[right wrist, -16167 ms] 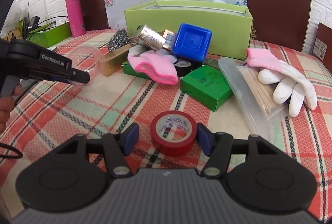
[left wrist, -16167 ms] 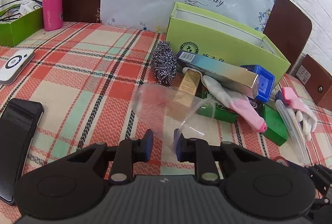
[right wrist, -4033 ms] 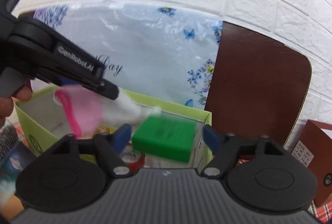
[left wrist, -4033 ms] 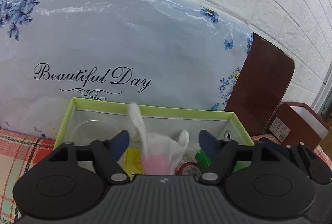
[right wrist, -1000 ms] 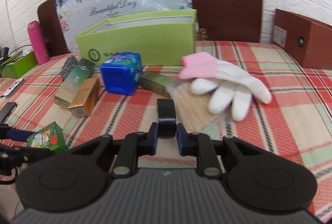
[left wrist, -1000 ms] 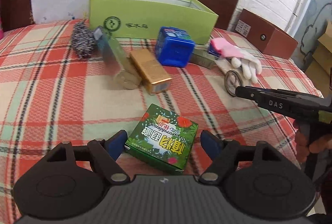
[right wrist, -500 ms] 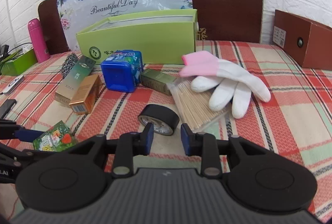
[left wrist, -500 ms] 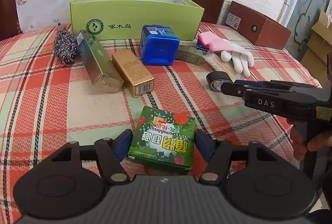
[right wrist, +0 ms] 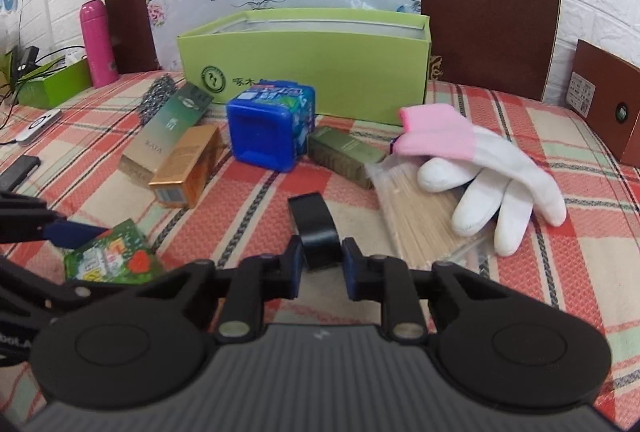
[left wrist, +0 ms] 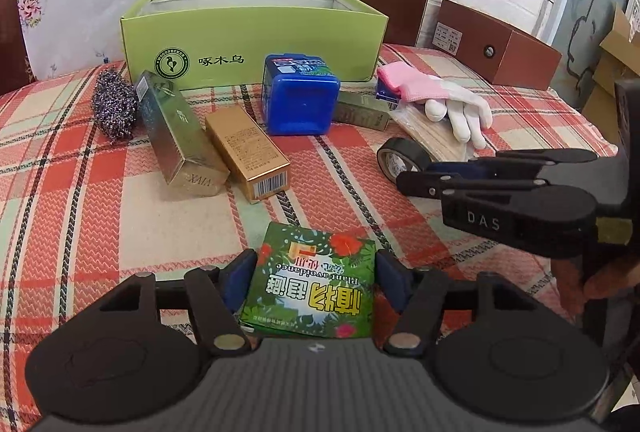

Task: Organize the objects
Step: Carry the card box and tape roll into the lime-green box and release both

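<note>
My left gripper [left wrist: 316, 278] is shut on a green floral box [left wrist: 312, 288] and holds it just above the plaid tablecloth; the box also shows in the right wrist view [right wrist: 110, 252]. My right gripper [right wrist: 319, 262] is shut on a black tape roll [right wrist: 316, 228], held on edge; the roll shows in the left wrist view [left wrist: 400, 158]. The lime green open box [left wrist: 256, 36] stands at the back of the table. In front of it lie a blue square tub [left wrist: 298, 98], a gold carton [left wrist: 248, 152], a green-silver carton [left wrist: 176, 136] and a pink-white glove [left wrist: 444, 104].
A steel scourer [left wrist: 112, 104] lies at the left. A small olive carton [right wrist: 346, 156] and a bag of wooden sticks [right wrist: 420, 216] lie by the glove. A brown box [left wrist: 496, 44] sits at the right edge. A pink flask [right wrist: 96, 44], a small green box and a phone are at the far left.
My left gripper closed onto the green floral box. My right gripper closed onto the black tape roll, which now stands on edge between its fingers.
</note>
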`<state>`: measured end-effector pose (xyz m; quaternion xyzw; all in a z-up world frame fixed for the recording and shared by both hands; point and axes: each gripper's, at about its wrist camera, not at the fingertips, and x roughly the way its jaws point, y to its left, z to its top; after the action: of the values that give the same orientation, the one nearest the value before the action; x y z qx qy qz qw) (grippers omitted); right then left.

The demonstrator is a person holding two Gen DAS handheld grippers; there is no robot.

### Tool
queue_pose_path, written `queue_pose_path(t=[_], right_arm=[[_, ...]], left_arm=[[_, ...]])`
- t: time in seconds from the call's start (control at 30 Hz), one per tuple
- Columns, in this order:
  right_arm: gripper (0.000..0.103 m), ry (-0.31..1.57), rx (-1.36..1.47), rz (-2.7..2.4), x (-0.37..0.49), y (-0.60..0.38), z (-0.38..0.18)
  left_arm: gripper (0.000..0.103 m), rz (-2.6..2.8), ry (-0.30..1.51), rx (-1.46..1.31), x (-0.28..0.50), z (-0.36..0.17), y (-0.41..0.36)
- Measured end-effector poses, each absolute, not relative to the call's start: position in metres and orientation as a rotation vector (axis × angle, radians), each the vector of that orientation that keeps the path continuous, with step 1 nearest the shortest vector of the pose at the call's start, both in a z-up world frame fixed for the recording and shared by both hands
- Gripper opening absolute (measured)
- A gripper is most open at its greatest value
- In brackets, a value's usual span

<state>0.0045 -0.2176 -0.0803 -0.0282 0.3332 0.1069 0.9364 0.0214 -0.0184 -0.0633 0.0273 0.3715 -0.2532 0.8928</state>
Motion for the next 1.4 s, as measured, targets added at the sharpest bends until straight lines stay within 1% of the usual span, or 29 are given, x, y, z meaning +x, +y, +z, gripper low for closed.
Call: queue_pose_path(t=[0.17, 0.37, 0.6, 0.77, 0.97, 1.13, 1.3, 1.33, 1.37, 1.4], right_arm=[[0.020, 0.662, -0.021, 0.235, -0.002, -0.220, -0.073], [0.020, 0.560, 0.038, 0.273, 0.001, -0.227, -0.040], [0.020, 0.412, 0.055, 0.271, 0.031, -0.232, 0.006], [0.020, 0.345, 0.024, 0.225, 0.063, -0.231, 0.024], [0.020, 0.361, 0.005, 0.164, 0.113, -0.228, 0.019], [0.020, 0.395, 0.000, 0.128, 0.150, -0.227, 0.005], [0.020, 0.428, -0.008, 0.109, 0.183, -0.223, -0.010], [0.020, 0.432, -0.013, 0.107, 0.189, -0.221, -0.013], [0.021, 0.437, -0.019, 0.102, 0.194, -0.219, -0.018], [0.029, 0.440, -0.026, 0.100, 0.198, -0.218, -0.023]], left_arm=[[0.066, -0.558, 0.760, -0.027, 0.025, -0.048, -0.005], [0.066, -0.561, 0.640, -0.062, 0.036, -0.005, 0.014], [0.066, -0.540, 0.498, -0.129, 0.072, 0.048, 0.022], [0.066, -0.514, 0.448, -0.167, 0.113, 0.074, 0.013], [0.066, -0.477, 0.453, -0.173, 0.174, 0.078, -0.020], [0.066, -0.463, 0.493, -0.173, 0.221, 0.065, -0.039], [0.067, -0.428, 0.475, -0.159, 0.249, 0.047, -0.049], [0.069, -0.415, 0.466, -0.167, 0.253, 0.042, -0.049], [0.077, -0.409, 0.462, -0.174, 0.256, 0.038, -0.048], [0.084, -0.406, 0.470, -0.171, 0.259, 0.034, -0.048]])
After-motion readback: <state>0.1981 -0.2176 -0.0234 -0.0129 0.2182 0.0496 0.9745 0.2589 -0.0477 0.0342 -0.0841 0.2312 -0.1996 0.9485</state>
